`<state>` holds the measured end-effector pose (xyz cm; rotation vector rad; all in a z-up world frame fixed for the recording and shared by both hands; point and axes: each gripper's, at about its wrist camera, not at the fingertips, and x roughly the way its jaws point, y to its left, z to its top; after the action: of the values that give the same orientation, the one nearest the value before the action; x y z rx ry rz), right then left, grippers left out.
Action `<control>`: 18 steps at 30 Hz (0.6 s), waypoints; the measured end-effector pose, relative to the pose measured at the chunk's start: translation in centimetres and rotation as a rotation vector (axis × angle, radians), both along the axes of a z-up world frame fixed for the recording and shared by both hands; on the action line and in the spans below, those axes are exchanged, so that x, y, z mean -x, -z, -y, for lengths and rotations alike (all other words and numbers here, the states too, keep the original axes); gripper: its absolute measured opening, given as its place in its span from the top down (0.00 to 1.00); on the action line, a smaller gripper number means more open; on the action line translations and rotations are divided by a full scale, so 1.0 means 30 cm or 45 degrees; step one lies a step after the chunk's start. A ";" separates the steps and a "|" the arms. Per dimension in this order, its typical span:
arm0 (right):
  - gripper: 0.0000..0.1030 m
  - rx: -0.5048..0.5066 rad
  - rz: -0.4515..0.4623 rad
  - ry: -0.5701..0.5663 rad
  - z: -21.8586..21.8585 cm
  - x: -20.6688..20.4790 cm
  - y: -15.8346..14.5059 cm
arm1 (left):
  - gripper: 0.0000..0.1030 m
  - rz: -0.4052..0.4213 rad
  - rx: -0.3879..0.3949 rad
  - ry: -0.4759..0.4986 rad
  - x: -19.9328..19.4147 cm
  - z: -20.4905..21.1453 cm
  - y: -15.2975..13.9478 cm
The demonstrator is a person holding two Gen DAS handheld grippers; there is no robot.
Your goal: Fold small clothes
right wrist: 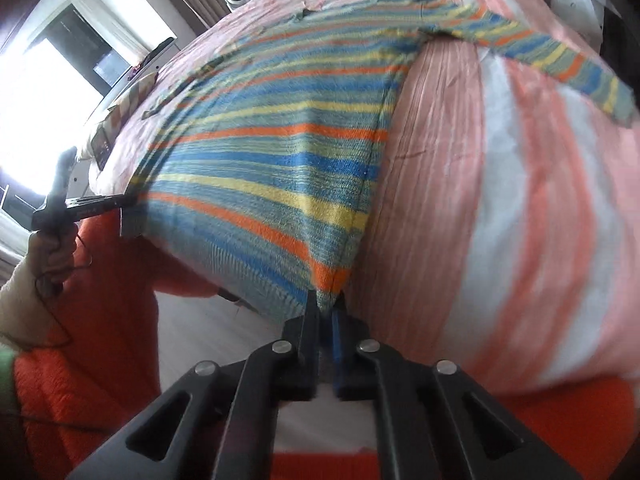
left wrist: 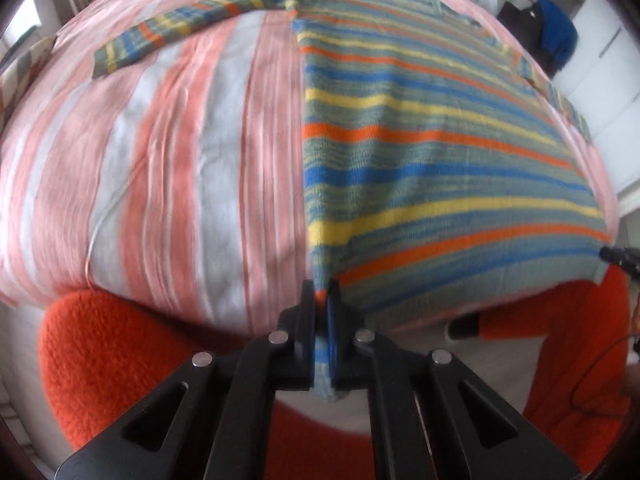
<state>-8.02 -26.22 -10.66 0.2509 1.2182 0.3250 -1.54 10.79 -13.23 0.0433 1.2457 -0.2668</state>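
Both grippers, left and right, pinch the striped sweater's hem corners, seemingly over the bed edge.

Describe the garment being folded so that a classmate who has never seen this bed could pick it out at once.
Find the bed's pink-and-white striped cover. On it lies the sweater, both hem corners clamped in the left gripper and right gripper. Only it has blue, yellow, orange and grey-green stripes.

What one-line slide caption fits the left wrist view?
Left gripper shut on the striped sweater's bottom corner, garment spread across a pink-striped bedspread, one sleeve extended.
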 end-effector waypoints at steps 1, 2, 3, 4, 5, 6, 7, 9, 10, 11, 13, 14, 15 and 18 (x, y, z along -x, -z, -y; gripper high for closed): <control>0.96 -0.010 -0.013 0.014 0.007 0.004 0.008 | 0.98 -0.005 -0.027 0.002 -0.003 0.013 0.023; 0.96 -0.003 -0.025 0.022 0.002 0.002 0.028 | 0.98 -0.021 -0.047 -0.005 -0.017 0.027 0.049; 0.96 0.013 -0.033 0.030 0.003 -0.006 0.050 | 0.98 -0.031 -0.063 -0.015 -0.039 0.041 0.060; 0.96 0.022 -0.055 0.042 0.012 -0.016 0.090 | 0.97 -0.031 -0.068 -0.022 -0.045 0.046 0.061; 0.96 0.013 -0.080 0.057 0.011 -0.028 0.128 | 0.96 -0.024 -0.065 -0.023 -0.049 0.052 0.057; 0.96 0.006 -0.090 0.072 0.011 -0.035 0.145 | 0.90 -0.017 -0.068 -0.023 -0.051 0.057 0.052; 0.95 -0.004 -0.085 0.091 0.013 -0.042 0.151 | 0.87 -0.001 -0.075 -0.030 -0.054 0.062 0.044; 0.88 -0.009 -0.062 0.099 0.019 -0.045 0.134 | 0.69 0.044 -0.060 -0.067 -0.043 0.043 0.009; 0.72 0.023 -0.053 0.104 0.020 -0.041 0.120 | 0.61 0.070 -0.054 -0.084 -0.037 0.030 -0.012; 0.63 0.039 -0.048 0.103 0.024 -0.035 0.108 | 0.49 0.111 -0.045 -0.104 -0.032 0.019 -0.042; 0.43 0.081 -0.010 0.131 0.044 -0.010 0.069 | 0.40 0.198 -0.040 -0.139 -0.036 0.000 -0.105; 0.43 0.110 0.014 0.154 0.064 0.002 0.048 | 0.34 0.246 -0.033 -0.159 -0.045 -0.010 -0.141; 0.42 0.153 0.051 0.189 0.086 0.006 0.020 | 0.26 0.288 -0.023 -0.178 -0.057 -0.027 -0.172; 0.40 0.226 0.185 0.289 0.157 -0.007 -0.048 | 0.09 0.413 -0.018 -0.235 -0.141 -0.085 -0.243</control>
<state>-7.82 -30.94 -9.21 0.2055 1.0565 0.0366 2.70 13.35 -5.94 -0.0161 0.9217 -0.0858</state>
